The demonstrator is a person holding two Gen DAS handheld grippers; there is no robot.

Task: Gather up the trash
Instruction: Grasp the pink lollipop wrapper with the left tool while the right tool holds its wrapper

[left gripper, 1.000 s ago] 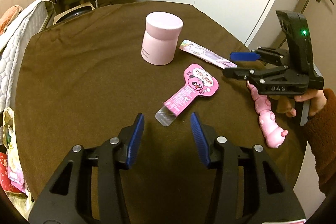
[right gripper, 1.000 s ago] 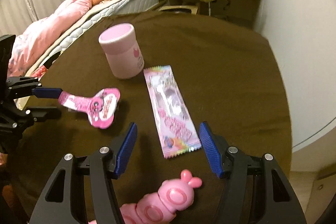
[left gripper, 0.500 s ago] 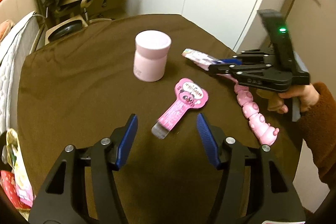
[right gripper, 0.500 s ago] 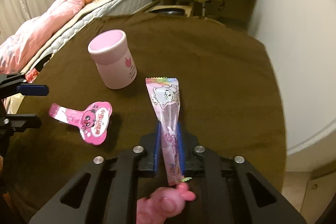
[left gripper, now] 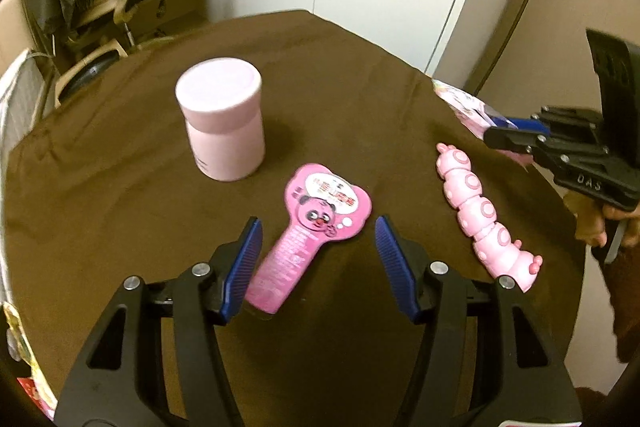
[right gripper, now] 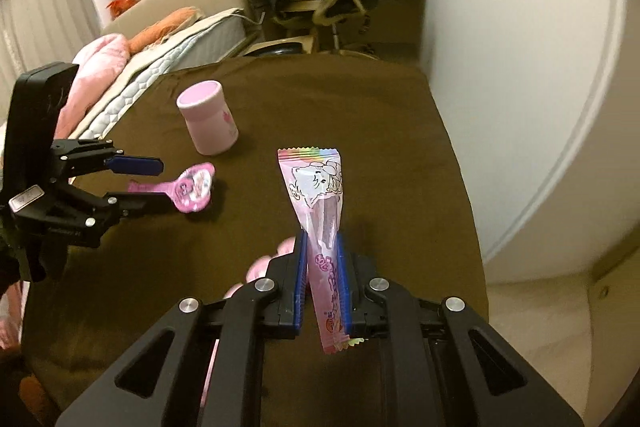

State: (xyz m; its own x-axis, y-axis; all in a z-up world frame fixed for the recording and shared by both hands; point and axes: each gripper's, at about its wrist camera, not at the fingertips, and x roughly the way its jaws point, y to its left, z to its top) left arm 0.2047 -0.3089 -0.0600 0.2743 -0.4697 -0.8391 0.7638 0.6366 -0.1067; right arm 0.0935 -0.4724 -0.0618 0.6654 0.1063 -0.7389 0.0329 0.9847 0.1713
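My right gripper (right gripper: 322, 279) is shut on a long pink candy wrapper (right gripper: 320, 203) and holds it lifted above the brown table; the wrapper also shows in the left wrist view (left gripper: 464, 107). My left gripper (left gripper: 318, 263) is open, its jaws on either side of the stem of a pink panda-shaped wrapper (left gripper: 316, 223) that lies flat on the table. That wrapper also shows in the right wrist view (right gripper: 188, 187), with the left gripper (right gripper: 140, 183) around its stem.
A pink lidded jar (left gripper: 222, 119) stands upright behind the panda wrapper. A pink caterpillar toy (left gripper: 480, 215) lies to the right near the table edge. The round table (left gripper: 120, 207) has a brown cloth. A bed (right gripper: 132, 79) and chair (right gripper: 332, 3) stand beyond it.
My right gripper shut on the long wrapper and lifted it off the table. My left gripper moved forward so its open jaws now flank the panda wrapper's stem.
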